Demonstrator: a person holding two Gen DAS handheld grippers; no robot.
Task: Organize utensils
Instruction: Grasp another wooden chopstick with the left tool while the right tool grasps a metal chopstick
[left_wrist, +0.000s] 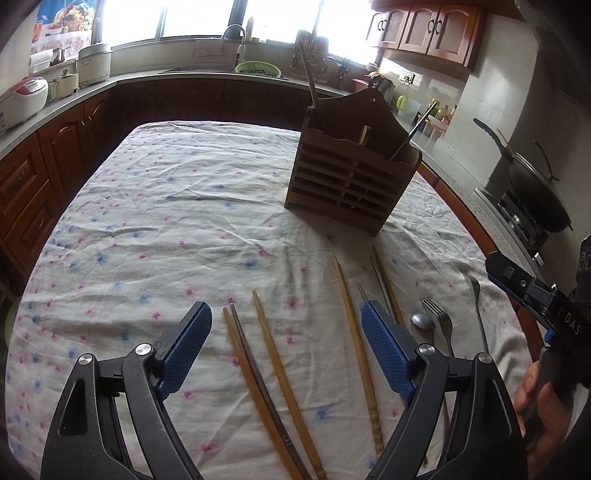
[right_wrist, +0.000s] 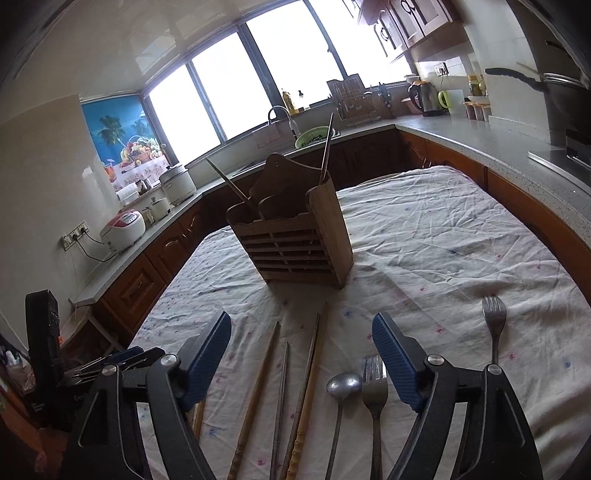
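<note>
A wooden slatted utensil holder (left_wrist: 351, 177) (right_wrist: 295, 243) stands on the floral tablecloth (left_wrist: 166, 221) with two sticks poking out of it. Several chopsticks lie in front of it: wooden ones (left_wrist: 273, 373) (right_wrist: 258, 391) and a metal one (right_wrist: 282, 398). To their right lie a spoon (left_wrist: 423, 320) (right_wrist: 343, 384) and two forks (left_wrist: 441, 325) (right_wrist: 375, 391) (right_wrist: 494, 321). My left gripper (left_wrist: 286, 314) hovers open above the left chopsticks, nothing between its fingers. My right gripper (right_wrist: 301, 325) hovers open over the chopsticks, spoon and near fork, touching none.
Kitchen counters (left_wrist: 66, 99) (right_wrist: 480, 136) ring the table, carrying rice cookers, a kettle (right_wrist: 421, 96) and a wok (left_wrist: 535, 195) on a stove. A sink with a green colander (left_wrist: 256, 68) sits under the window. A person's hand (left_wrist: 539, 398) holds the other gripper at the right edge.
</note>
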